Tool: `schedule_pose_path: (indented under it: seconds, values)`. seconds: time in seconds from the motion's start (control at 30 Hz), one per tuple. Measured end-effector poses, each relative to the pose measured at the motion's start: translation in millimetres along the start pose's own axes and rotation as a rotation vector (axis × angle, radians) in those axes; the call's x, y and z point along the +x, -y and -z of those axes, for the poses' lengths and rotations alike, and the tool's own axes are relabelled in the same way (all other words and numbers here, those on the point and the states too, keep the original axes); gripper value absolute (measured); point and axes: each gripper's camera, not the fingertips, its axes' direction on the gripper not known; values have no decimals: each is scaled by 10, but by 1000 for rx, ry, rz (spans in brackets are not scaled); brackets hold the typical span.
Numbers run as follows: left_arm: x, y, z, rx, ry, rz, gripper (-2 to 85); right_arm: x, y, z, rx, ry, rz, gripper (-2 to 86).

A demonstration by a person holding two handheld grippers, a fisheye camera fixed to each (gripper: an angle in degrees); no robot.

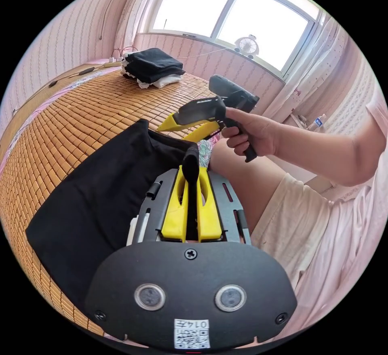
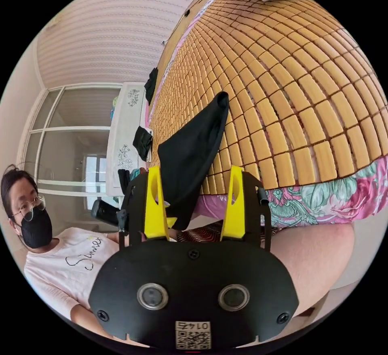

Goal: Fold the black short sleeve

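The black short sleeve shirt [image 1: 97,197] lies spread on the bamboo mat [image 1: 81,108] over the bed. In the left gripper view my left gripper [image 1: 191,171] is shut on an edge of the shirt, and a bunch of black cloth sticks up from its yellow jaws. Beyond it a hand holds my right gripper [image 1: 184,127] just above the mat, jaws apart. In the right gripper view my right gripper [image 2: 195,173] stands wide open, with a raised flap of the shirt [image 2: 190,157] hanging past the gap, apart from both jaws.
A stack of folded dark and white clothes [image 1: 151,66] sits at the mat's far corner below the window. A small fan [image 1: 246,45] stands on the sill. The person sits at the bed's edge, one leg [image 1: 250,177] beside the shirt. A floral sheet [image 2: 323,197] borders the mat.
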Motion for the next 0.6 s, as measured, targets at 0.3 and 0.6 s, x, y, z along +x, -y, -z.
schedule_pose_path:
  seconds: [0.3, 0.6]
  values:
    - [78, 43, 183, -6, -28, -74, 1, 522, 146, -16, 195, 119, -76, 45]
    - [229, 401, 311, 146, -68, -85, -1, 38, 207, 624, 235, 44, 111, 29]
